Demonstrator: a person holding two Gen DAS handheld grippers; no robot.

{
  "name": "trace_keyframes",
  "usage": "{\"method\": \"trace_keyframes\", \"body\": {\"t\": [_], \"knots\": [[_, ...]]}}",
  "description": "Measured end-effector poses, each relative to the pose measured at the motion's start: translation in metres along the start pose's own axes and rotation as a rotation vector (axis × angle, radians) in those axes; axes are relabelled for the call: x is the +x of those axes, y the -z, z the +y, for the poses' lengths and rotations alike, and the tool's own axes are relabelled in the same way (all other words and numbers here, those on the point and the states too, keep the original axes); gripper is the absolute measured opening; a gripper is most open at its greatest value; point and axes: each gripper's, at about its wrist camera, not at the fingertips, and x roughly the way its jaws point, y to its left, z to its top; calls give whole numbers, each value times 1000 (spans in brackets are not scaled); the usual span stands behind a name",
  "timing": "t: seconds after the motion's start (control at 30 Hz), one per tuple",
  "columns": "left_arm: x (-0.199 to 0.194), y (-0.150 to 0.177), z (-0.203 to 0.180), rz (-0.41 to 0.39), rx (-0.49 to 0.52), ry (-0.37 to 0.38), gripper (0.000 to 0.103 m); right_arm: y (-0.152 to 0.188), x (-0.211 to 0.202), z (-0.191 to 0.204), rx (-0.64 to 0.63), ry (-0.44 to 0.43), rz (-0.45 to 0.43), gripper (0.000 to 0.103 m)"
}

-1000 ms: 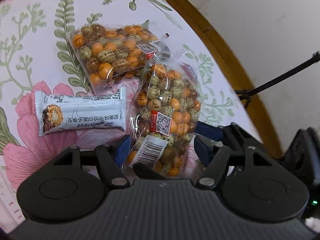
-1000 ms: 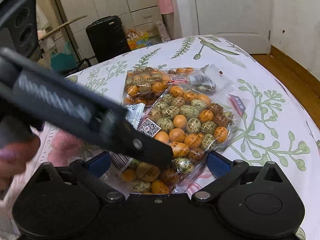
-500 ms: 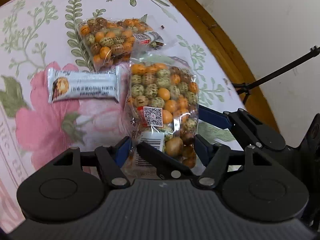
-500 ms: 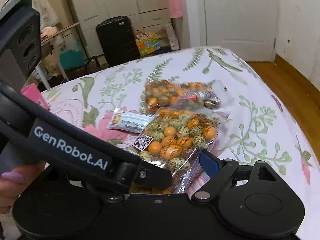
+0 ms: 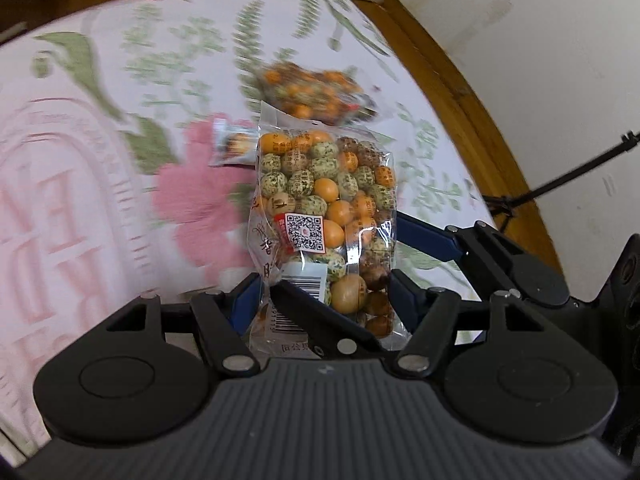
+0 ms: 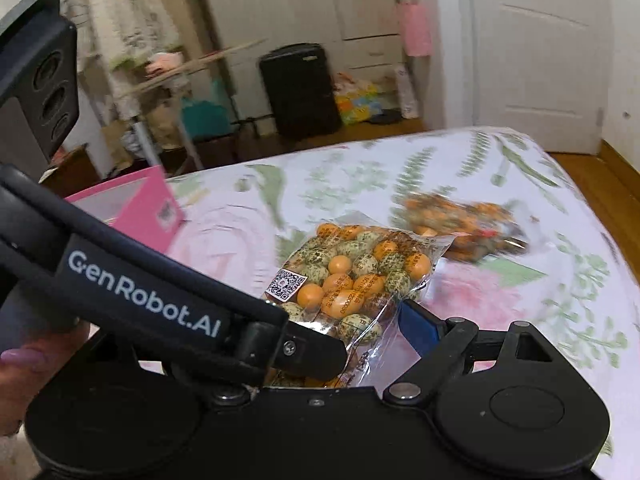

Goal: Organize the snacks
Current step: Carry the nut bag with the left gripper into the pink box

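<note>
Both tongs are closing on one clear bag of coated nuts (image 5: 324, 216), holding it clear of the floral tablecloth (image 5: 120, 128) covering the surface. In the left wrist view, the left tongs (image 5: 322, 304) are pinching the lower, barcode end of the bag, blue pads pressing its two sides, the bag standing nearly upright. The right tongs (image 6: 352, 332) are clamping the same bag at its near end, in the right wrist view; one blue pad is showing against the plastic, the other is hidden behind the left gripper body marked "GenRobot.AI" (image 6: 144, 300). A QR sticker (image 5: 305, 233) is facing the left camera. A second bag of coated nuts (image 5: 316, 92) is lying on the cloth beyond, blurred. A white wrapped snack bar (image 5: 234, 148) is lying just left of the held bag, partly hidden behind it. A pink box (image 6: 136, 208) is sitting at the far left edge of the surface.
</note>
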Motion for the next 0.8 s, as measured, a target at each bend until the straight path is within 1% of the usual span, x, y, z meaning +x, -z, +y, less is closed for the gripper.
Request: {"method": "trace_keyframes", "body": {"t": [0.1,0.23,0.3,0.4,0.6,0.8], "knots": [[-22,11,17,-24,-51,-10,66,-7,3,21,-53,-53,9,91],[-55,23,42,-64,-97,-42,66,-14,8,53,-121,-119,1,91],[-69,29,57,-86,-128,-43,66,-17,11,69,-163,-154,2,91],[-86,39,76,-123,-155,-48,66,-20,13,91,-233,-183,-9,91],[-116,45,107,-180,-208,-84,66,-34,23,130,-301,-240,-25,91],[-161,45,151,-274,-260,-163,66,-62,52,176,-373,-340,-80,91]]}}
